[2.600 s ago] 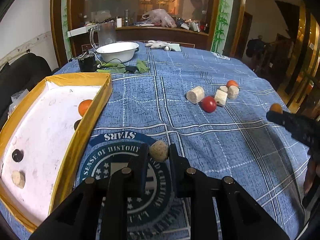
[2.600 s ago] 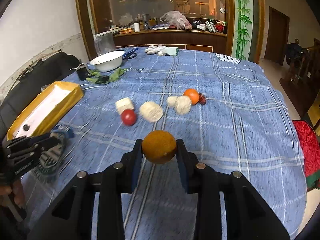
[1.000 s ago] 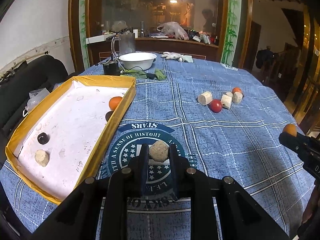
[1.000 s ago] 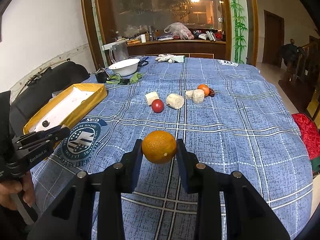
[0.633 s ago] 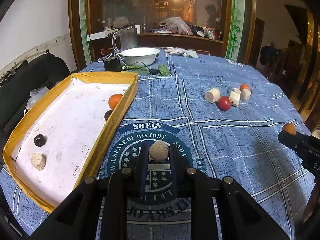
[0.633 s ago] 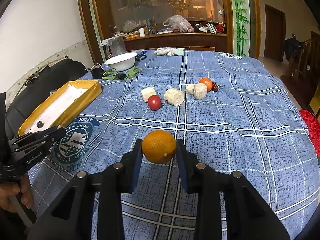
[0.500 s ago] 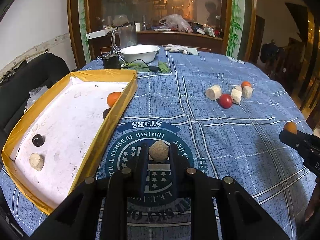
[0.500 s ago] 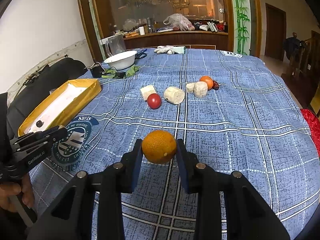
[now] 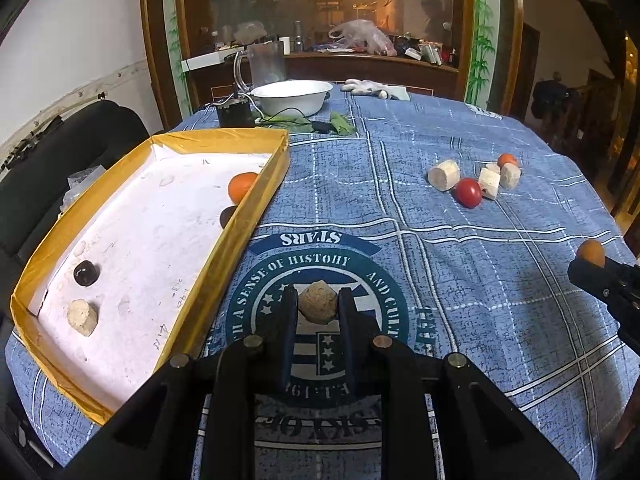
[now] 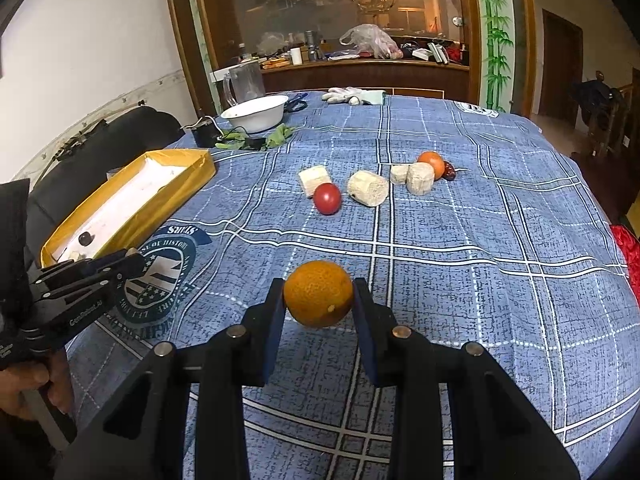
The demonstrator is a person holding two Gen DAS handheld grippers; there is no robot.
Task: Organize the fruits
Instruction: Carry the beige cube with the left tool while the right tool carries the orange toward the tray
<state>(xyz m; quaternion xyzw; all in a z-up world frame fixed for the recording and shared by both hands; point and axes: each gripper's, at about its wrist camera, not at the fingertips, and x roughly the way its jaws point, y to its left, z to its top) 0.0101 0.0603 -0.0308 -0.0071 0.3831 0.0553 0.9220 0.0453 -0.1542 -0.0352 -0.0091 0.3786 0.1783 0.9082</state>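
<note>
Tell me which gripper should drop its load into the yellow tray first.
Left. The left gripper, shut on the beige ball, sits right beside the yellow tray. The right gripper, holding the orange, is farther across the tablecloth.

The left tool (image 9: 318,307) pinches a beige ball (image 9: 317,306) above the blue-clothed counter (image 9: 460,280). At nine o'clock the yellow tray (image 9: 256,196) holds an orange fruit (image 9: 242,186); at two o'clock lie a red fruit (image 9: 469,193) and pale chunks (image 9: 443,175); the right tool (image 9: 600,280) enters at three.
</note>
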